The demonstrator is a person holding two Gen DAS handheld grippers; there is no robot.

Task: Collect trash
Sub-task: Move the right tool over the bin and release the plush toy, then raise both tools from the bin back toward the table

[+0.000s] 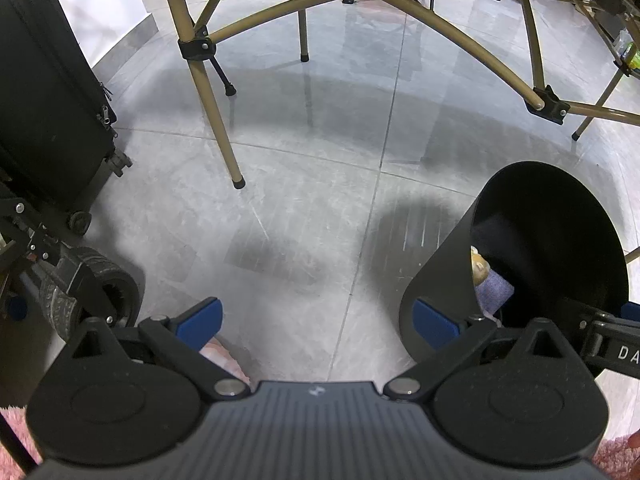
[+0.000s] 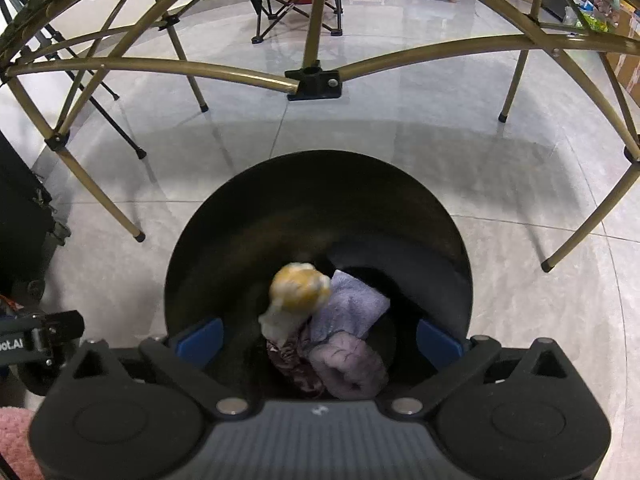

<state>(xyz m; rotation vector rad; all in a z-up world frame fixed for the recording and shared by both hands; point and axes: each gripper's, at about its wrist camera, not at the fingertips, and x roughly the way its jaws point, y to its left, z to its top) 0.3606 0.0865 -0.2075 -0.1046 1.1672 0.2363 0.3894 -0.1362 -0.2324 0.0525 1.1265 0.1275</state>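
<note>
Writing: white letters "DA" show on the black body of the right gripper [image 1: 616, 344] where it enters the left wrist view at the right edge. In the right wrist view the left gripper [image 2: 36, 340] shows at the left edge with "ot.AI" readable; the rest of the word is cut off. No other text can be made out.

Edges and room: black round trash bin [image 2: 316, 200] stands on the grey tiled floor [image 1: 304, 208], its mouth wide and open toward the right gripper. Bare floor lies all around the bin's far side. Tan metal legs of a folding frame [image 1: 216, 112] stand beyond, well apart from the bin. A black suitcase [image 1: 48, 92] stands at the left, near a small wheel [image 1: 116, 292]. Pink fluffy fabric [image 2: 16, 436] sits at the lower left corner.

Fingers: the right gripper [image 2: 320, 336] hangs over the bin mouth, blue pads [image 2: 200, 340] spread as wide as they go, nothing pressed between them. A crumpled yellow-and-white wad [image 2: 298, 296] shows blurred between and below the pads, touching neither, over the bin's inside. Beneath it in the bin lie a lavender cloth [image 2: 352, 304], a pale purple bundle [image 2: 348, 368] and a dark red patterned scrap [image 2: 296, 368].

The left gripper [image 1: 320, 320] points down at bare floor just left of the bin, blue pads [image 1: 200, 320] standing wide apart and empty; its right pad overlaps the bin's outer wall in view, contact unclear.
</note>
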